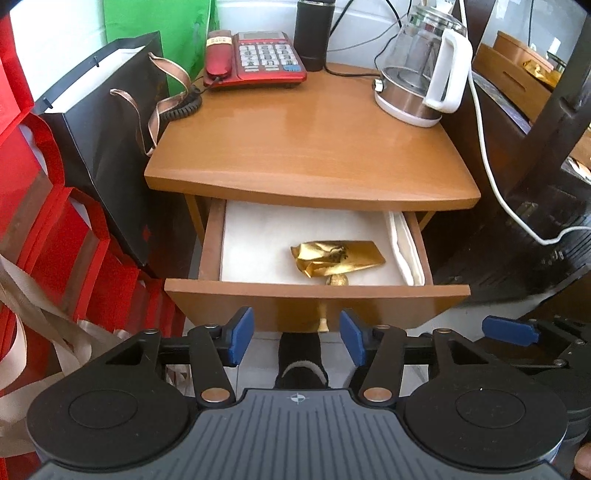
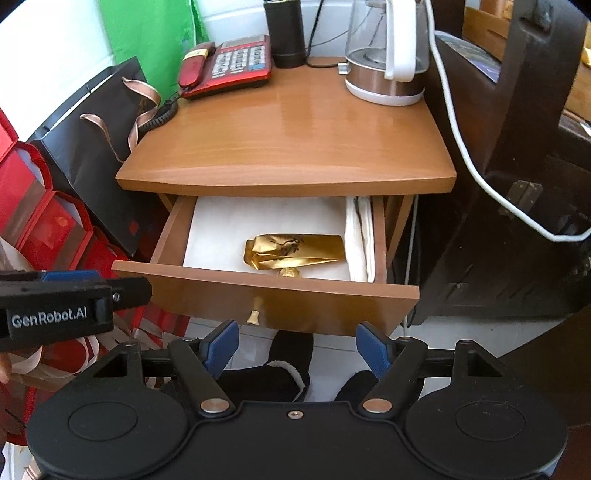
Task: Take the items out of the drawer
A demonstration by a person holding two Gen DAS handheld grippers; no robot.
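The wooden nightstand's drawer (image 1: pixel 314 291) is pulled out, and its brass knob (image 1: pixel 322 325) sticks out of the front panel. Inside, on a white liner, lies a crumpled gold foil pouch (image 1: pixel 338 256) (image 2: pixel 293 251). A small gold-wrapped ball (image 1: pixel 337 281) (image 2: pixel 289 272) sits just in front of the pouch, by the front wall. My left gripper (image 1: pixel 297 334) hovers open in front of the drawer, below the knob, holding nothing. My right gripper (image 2: pixel 297 349) is open too, low in front of the drawer and empty.
Folded white cloth (image 1: pixel 406 247) lies along the drawer's right wall. On the nightstand top (image 1: pixel 306 147) stand a red telephone (image 1: pixel 258 59), a dark flask (image 1: pixel 314 35) and a glass kettle (image 1: pixel 421 70). Black and red gift bags (image 1: pixel 107 155) crowd the left; dark furniture with a white cable (image 1: pixel 487 162) stands right.
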